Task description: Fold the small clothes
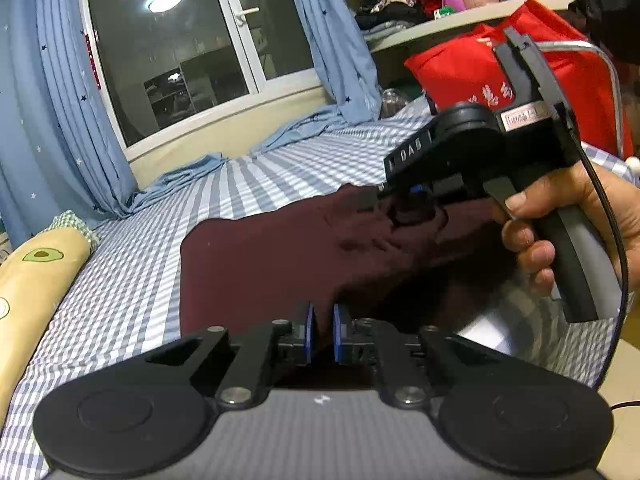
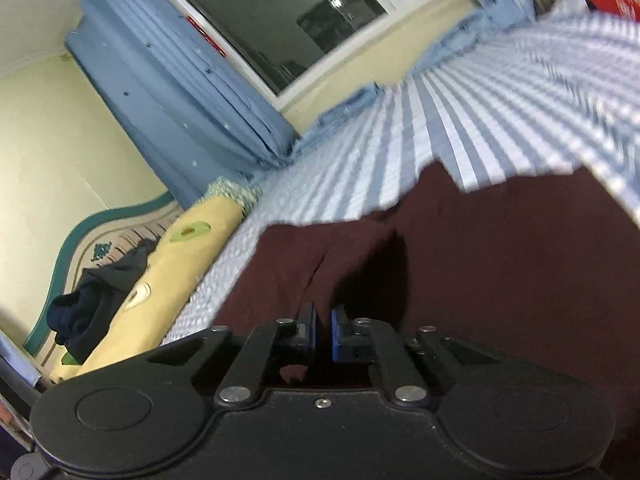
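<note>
Bedroom setup: striped blue-and-white bed sheet (image 1: 132, 276) on a bed under a dark window (image 1: 168, 48) with blue star curtains (image 1: 48, 100), shelves of clothes and a big red bag (image 1: 500, 64) off to the right. Along the left edge of the bed lies a yellow avocado-print pillow (image 1: 36, 276), and the right wrist view shows a dark bundle of clothing (image 2: 88, 308) up by the headboard.

What's being folded is a maroon garment (image 1: 272, 256), spread on the sheet in the middle of the bed.

Left gripper (image 1: 323, 334) has its blue pads pinched on the near edge of the maroon cloth, with fabric running up between them. Right gripper (image 2: 323, 334) is clamped on the same cloth too; from the left camera you can see it held in a hand (image 1: 580, 224), its tip biting a raised fold further back on the garment.
</note>
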{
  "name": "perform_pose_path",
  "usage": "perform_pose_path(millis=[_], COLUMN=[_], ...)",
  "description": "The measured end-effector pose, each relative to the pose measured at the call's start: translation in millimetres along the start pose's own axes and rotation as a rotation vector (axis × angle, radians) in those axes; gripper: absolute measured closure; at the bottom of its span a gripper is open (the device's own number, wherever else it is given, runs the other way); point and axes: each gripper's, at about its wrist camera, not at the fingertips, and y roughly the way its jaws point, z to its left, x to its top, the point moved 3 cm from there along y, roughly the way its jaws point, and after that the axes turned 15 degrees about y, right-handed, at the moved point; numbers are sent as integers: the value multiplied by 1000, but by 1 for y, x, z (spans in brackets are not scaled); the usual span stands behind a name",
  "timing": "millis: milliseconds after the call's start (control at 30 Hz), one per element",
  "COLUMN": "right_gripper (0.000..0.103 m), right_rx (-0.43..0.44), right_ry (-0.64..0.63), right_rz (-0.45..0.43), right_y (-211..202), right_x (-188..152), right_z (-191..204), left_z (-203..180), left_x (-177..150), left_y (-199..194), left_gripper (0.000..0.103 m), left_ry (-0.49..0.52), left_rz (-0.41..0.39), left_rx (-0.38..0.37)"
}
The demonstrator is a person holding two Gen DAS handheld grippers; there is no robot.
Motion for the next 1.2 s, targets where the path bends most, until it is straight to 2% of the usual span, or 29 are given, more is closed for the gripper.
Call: perform_pose_path(millis=[100,233,467,667,833,967,1133,1200], right_gripper=[98,98,98,98,98,98,97,97], right_rx=[23,12,-68,-165,-238,-266,-275,-284], right_ry=[-48,-129,-140,-94,-48,-24,-30,-46], right_rz=[-52,-120,-211,-227,-180,-157,-166,-167], right_y=[-14,-38,-87,-110,-104,-90,-88,-87], right_x=[17,39,69,71,60,49,44,44], right_z=[12,23,1,-39,-75,-86,-86,-84], left_z=[-4,-15,-47,-75,-78,-73,-70,-67], left_x=[13,32,64,65,52,50,49,48], left_y=[0,2,9,27,39,31,6,-7], left_gripper=[96,96,96,96,94,92,54,48], left_ry=[0,10,47,33,-7,-48,-49,-55], left_rz=[-25,-65,-114,-87,-42,-46,-84,-104], left_rx=[-10,-30,-115,-215,-249,-263,-264,-239])
